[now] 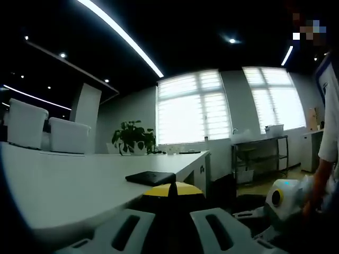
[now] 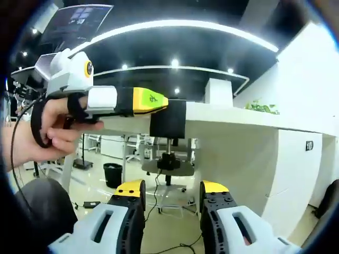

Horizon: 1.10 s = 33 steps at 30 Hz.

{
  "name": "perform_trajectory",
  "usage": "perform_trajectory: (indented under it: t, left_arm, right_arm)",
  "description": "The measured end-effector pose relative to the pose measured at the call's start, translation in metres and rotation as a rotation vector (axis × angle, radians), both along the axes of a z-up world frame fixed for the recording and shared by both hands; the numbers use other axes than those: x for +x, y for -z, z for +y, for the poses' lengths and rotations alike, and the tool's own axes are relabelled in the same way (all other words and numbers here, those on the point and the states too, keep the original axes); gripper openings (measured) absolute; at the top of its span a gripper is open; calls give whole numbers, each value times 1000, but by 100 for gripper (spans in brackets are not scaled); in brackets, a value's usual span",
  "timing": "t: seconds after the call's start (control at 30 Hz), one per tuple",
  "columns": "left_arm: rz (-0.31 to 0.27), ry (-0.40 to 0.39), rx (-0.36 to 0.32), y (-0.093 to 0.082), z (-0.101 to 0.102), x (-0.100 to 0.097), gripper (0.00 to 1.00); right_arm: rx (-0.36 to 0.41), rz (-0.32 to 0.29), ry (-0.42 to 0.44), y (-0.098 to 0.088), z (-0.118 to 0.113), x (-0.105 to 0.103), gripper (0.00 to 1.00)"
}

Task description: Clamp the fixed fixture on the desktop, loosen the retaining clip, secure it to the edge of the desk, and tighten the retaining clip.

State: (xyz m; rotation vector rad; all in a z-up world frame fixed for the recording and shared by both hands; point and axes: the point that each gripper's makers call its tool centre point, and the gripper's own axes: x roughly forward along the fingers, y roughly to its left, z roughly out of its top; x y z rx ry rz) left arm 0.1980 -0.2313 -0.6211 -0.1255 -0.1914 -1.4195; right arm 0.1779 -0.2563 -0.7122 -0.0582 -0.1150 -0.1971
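The right tongs point(image 2: 170, 193) rise nearest in the right gripper view, their yellow-tipped black jaws spread with open air between them, low beneath the edge of the white counter point(image 2: 249, 124). Above and beyond them the left tongs point(image 2: 159, 103) come in from the left, carried by a hand point(image 2: 50, 129), and their yellow and black tips press on the black fixture point(image 2: 168, 119), which sits on the counter's edge; its clamp screw point(image 2: 168, 159) hangs down below the edge with a dark knob at the bottom. In the left gripper view the left tongs point(image 1: 170, 198) point along the counter point(image 1: 69, 180), and the jaws pinch the fixture's flat black top plate point(image 1: 150, 178), which lies on the white surface at the near edge. The right tongs point(image 1: 249, 214) show at the lower right of that view, below counter level, beside a person's sleeve point(image 1: 331, 106). Farther along the counter stand a potted plant point(image 1: 133, 138) and white chair backs point(image 1: 47, 132); bright windows point(image 1: 193, 108) fill the far wall, with a metal rack point(image 1: 260, 153) under them
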Motion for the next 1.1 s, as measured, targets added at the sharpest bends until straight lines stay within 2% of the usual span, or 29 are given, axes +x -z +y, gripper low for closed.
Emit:
perform_trajectory:
  t: [0.03, 0.17, 0.4, 0.43, 0.5, 0.53, 0.7, 0.9, 1.1]
  left_arm:
    - [-1, 0, 1, 0, 0, 0, 3]
    - [-3, -1, -3, 0, 0, 0, 3]
    - [-4, 0, -1, 0, 0, 0, 3]
    - [-3, 2, -2, 0, 0, 1, 3]
    - [1, 5, -3, 0, 1, 1, 3]
    - [0, 4, -3, 0, 1, 0, 3]
    - [-6, 3, 5, -1, 1, 1, 3]
    - [-3, 4, 4, -1, 0, 2, 3]
    - [3, 2, 4, -2, 0, 3, 3]
  right_arm:
    - [25, -8, 3, -3, -1, 4, 39]
    - [-18, 4, 23, -4, -2, 23, 39]
    - [-19, 3, 18, -5, -3, 60, 39]
    - [-19, -1, 22, -7, -3, 64, 38]
    - [-10, 4, 28, -8, -5, 76, 30]
    - [-24, 12, 38, -6, -7, 79, 26]
    - [-46, 7, 14, -7, -5, 83, 26]
    - [-85, 14, -100, -7, -2, 83, 26]
    - [-145, 17, -310, -5, 5, 81, 26]
